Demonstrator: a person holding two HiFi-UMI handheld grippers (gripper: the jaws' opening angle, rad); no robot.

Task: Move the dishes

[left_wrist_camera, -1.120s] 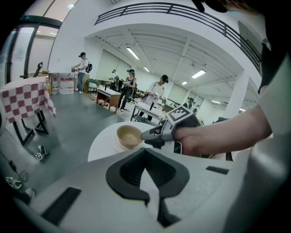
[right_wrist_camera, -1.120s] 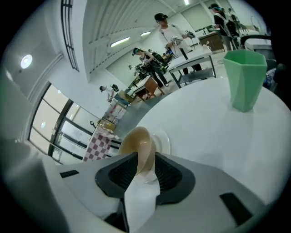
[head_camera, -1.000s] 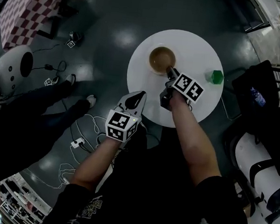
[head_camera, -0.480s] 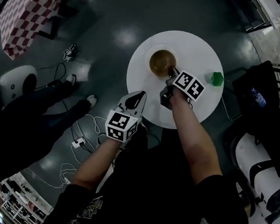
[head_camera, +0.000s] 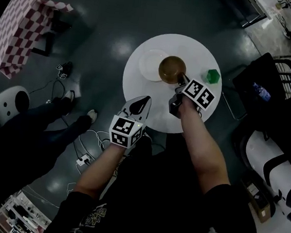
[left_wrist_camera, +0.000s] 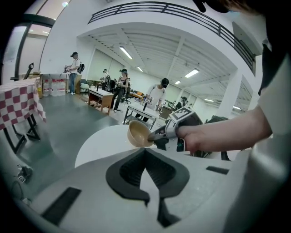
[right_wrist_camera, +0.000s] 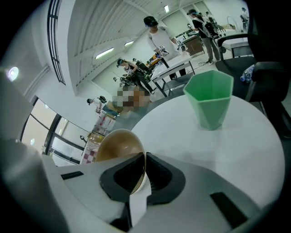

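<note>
The right gripper (head_camera: 181, 81), forearm outstretched, pinched the rim of the bowl (head_camera: 171, 68) above the table (head_camera: 193, 51), while the left gripper (head_camera: 146, 99) hovered at the table's near edge, jaws together.

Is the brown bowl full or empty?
Empty. The right gripper view looks into the bowl, held at its rim by the right gripper, and only its bare brown inside shows.

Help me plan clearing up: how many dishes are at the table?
3: a bowl held by its rim in the right gripper, a white plate beside it on the table, a green cup near the table's right edge. None looks hidden.
</note>
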